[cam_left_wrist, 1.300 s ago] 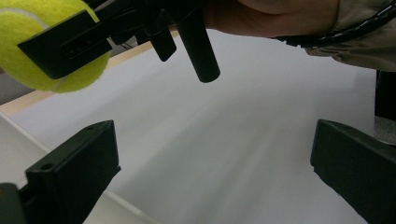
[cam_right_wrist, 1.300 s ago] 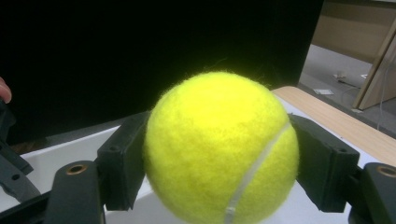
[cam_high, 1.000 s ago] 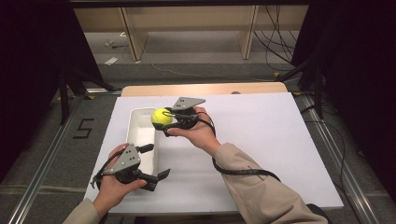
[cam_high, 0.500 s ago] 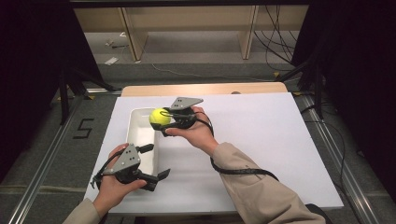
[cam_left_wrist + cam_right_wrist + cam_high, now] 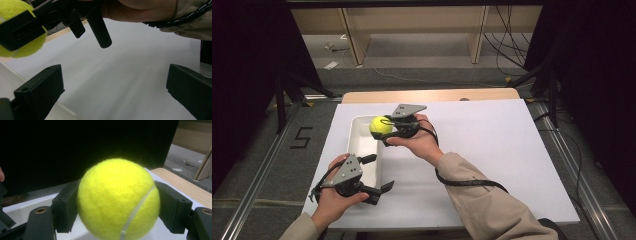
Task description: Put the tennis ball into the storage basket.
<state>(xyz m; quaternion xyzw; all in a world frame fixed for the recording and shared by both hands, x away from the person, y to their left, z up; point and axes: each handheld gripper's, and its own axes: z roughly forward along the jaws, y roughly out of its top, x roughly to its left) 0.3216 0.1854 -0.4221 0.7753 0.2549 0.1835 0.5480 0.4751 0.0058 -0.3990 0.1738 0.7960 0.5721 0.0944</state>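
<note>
A yellow tennis ball (image 5: 380,125) hangs above the far part of a white tray (image 5: 357,145), with my right gripper (image 5: 382,127) shut on it. In the right gripper view the ball (image 5: 118,200) sits squeezed between both black pads (image 5: 65,210). My left gripper (image 5: 377,172) rests near the table's front left, beside the tray's near end, its jaws spread wide with nothing between them. In the left gripper view its own gripper (image 5: 113,92) frames bare white table, and the ball (image 5: 17,27) shows at top left in the other gripper.
The white table top (image 5: 492,150) stretches to the right. A wooden strip (image 5: 432,95) runs along its far edge. Metal rails (image 5: 257,175) flank the table, and shelving legs and cables stand on the floor beyond.
The right gripper with the ball has shifted slightly left over the tray. The left gripper has stayed where it was.
</note>
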